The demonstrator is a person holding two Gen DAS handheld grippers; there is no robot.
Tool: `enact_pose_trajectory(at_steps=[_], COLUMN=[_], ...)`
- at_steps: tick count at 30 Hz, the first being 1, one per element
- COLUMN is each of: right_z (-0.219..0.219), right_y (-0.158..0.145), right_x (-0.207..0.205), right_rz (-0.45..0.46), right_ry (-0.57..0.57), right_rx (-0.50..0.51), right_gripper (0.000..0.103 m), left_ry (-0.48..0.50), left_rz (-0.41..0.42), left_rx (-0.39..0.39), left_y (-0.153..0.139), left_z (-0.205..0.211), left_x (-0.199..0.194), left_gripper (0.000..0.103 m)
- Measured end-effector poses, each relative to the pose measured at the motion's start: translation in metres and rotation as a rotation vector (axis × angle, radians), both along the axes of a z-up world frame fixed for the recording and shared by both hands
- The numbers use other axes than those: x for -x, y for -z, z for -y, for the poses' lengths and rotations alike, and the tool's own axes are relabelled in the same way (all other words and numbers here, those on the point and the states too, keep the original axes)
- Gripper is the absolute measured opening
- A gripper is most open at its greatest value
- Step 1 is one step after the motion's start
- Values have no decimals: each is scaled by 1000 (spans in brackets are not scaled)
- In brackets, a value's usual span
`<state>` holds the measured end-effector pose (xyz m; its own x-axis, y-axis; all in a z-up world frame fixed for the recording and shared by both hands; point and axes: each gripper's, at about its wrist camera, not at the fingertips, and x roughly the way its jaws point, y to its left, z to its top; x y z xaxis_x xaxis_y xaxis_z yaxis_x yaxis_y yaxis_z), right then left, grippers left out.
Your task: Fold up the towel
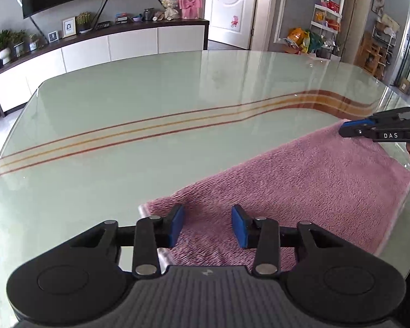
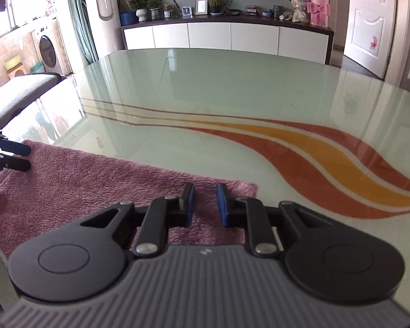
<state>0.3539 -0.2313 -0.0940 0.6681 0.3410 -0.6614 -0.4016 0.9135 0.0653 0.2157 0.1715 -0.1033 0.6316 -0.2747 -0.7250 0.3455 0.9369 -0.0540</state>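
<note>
- Pink, fluffy towel (image 1: 300, 180) lies flat at the near edge of the glass table (image 1: 155, 98).
- Our left gripper (image 1: 207, 225) hovers half-wide over its far left corner; the right gripper (image 2: 205, 203) stands narrow at the far right corner, nothing pinched (pads apart).
- We judge the corner grasp is in hand; next, both must close on cloth.

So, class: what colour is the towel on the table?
Pink towel, plain and fluffy; the left wrist view shows it best.
</note>
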Motion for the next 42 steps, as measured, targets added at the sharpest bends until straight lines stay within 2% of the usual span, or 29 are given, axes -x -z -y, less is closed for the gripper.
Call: enact_pose_trajectory(at_steps=[4,6,9,11,14,17,20,22,24,27,30,34,38,42], right_z=[1,1,4,11,23,35,40,53,66,77,79,77,80,79], right_y=[-12,-18,-19,-16,-9,-6,-11,-16,-19,-18,-16,-9,-5,-2], right_x=[22,36,58,69,73,80,81,80,78,78,84,92,94,93], right_rz=[23,29,23,2,-23,-25,-29,-56,-108,-166,-192,-218,-230,-237], right_ry=[-21,-56,-97,-100,-85,-72,-39,0,48,91,95,110,141,129], right_rx=[-17,-22,3,20,37,43,54,-35,-128,-176,-184,-186,-223,-243], right_gripper=[20,21,21,22,22,22,24,30,31,31,31,31,31,23], left_ry=[39,117,211,236,223,198,184,195,207,236,267,250,207,203], left_rz=[33,33,3,-25,-33,-52,-58,-39,-16,27,50,59,38,1], left_rx=[29,39,-14,-57,-63,-43,-57,-51,-39,-30,-53,-117,-105,-116], left_y=[-13,-18,-12,-4,3,3,-2,-9,-16,-24,-22,-10,-4,0], left_z=[9,19,34,37,30,22,25,32,43,68,95,124,133,134], left_x=[17,34,54,62,71,71,70,73,75,78,75,66,54,48], left_gripper=[43,46,46,46,48,48,49,51,56,58,58,57,57,55])
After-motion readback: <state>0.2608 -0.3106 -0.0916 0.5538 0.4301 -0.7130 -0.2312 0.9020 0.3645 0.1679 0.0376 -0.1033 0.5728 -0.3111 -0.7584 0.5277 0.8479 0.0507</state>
